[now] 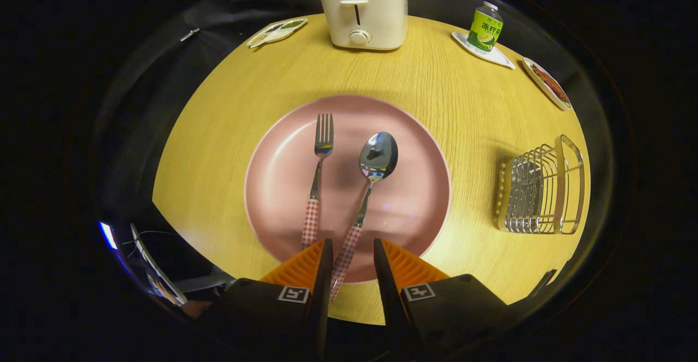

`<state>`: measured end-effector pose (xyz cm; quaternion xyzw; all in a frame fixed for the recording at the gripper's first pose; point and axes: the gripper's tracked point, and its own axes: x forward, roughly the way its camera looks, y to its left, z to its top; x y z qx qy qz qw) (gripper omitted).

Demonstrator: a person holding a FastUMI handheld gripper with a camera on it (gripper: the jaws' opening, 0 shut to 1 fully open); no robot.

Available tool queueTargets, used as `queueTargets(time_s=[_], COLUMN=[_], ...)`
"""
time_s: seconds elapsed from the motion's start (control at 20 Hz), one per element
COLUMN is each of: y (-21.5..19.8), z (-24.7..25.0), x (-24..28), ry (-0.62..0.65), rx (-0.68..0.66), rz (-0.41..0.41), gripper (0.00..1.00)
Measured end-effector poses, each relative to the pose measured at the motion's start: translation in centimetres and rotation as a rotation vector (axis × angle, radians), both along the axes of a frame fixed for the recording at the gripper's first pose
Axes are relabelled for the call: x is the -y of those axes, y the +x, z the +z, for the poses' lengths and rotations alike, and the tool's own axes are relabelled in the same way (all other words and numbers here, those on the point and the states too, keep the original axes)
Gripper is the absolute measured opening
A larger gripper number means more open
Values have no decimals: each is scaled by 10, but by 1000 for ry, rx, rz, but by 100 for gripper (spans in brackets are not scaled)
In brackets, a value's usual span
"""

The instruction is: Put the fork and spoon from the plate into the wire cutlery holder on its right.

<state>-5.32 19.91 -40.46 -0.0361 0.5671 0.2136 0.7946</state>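
We find the gripper point(351, 253) parted, its fingers straddling the checked handle end of the steel spoon point(368, 187) without pressing it. The spoon's long axis runs ahead, bowl farthest, on the round pink plate point(414, 209), beside the matching fork point(317, 179). The wire cutlery holder point(542, 187) stands well right; its inside is hard to read.

Gripper point(351, 247), seen from the camera mounted behind it and looking forward along its two fingers. The fingers point(325, 264) extend side by side, converging slightly toward their tips, with a narrow gap left between them; the jaws are parted, not pressed together. Each finger carries a ribbed pad on its outer flank and a square marker on the block at its base. The gripper is held low and pitched downward, and neither fingertip presses on anything.
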Motion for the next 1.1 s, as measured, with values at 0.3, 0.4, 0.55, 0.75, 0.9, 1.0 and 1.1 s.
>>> queueTargets(time_s=[0.3,0.4,0.55,0.75,0.9,1.0,1.1], y=[-6,-2,1,5,14,20,25], z=[-12,-10,0,36,72,97,116], x=[8,9,11,25,47,72,96], ry=[-15,1,47,103,132,131,126], rx=[-96,-92,-82,-38,4,28,35], rz=[-25,-24,-40,-35,-15,-6,0], gripper=[17,14,11,12,11,11,11])
